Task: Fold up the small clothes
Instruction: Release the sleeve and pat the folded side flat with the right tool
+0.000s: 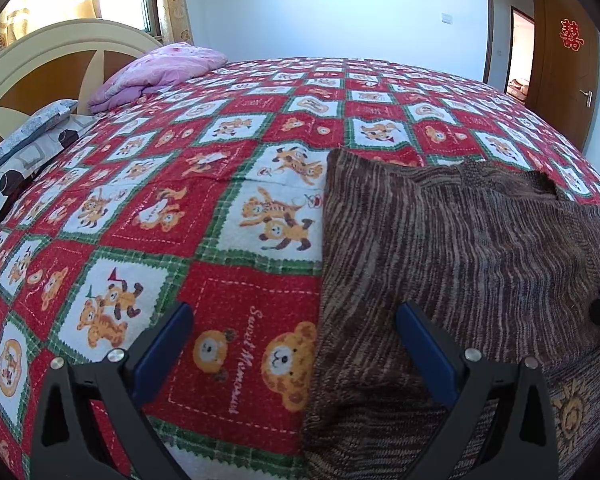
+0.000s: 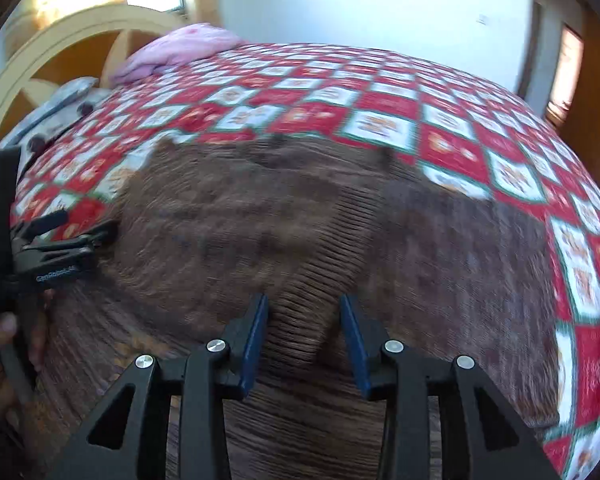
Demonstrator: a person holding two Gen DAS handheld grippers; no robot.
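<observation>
A brown striped knit sweater (image 1: 460,248) lies on the bed, its left side folded over into a straight edge. My left gripper (image 1: 296,320) is open over that left edge, one finger above the bedspread, the other above the knit. In the right wrist view the sweater (image 2: 228,216) fills the middle, blurred. My right gripper (image 2: 304,312) is partly open, its fingers on either side of a ribbed cuff or hem (image 2: 300,320) without visibly clamping it. The left gripper also shows at the left edge of the right wrist view (image 2: 72,236).
A red, white and green bear-patterned bedspread (image 1: 228,184) covers the bed. A pink folded quilt (image 1: 160,72) and grey patterned pillows (image 1: 24,152) lie by the headboard (image 1: 40,64). A wooden door (image 1: 564,64) stands at the far right.
</observation>
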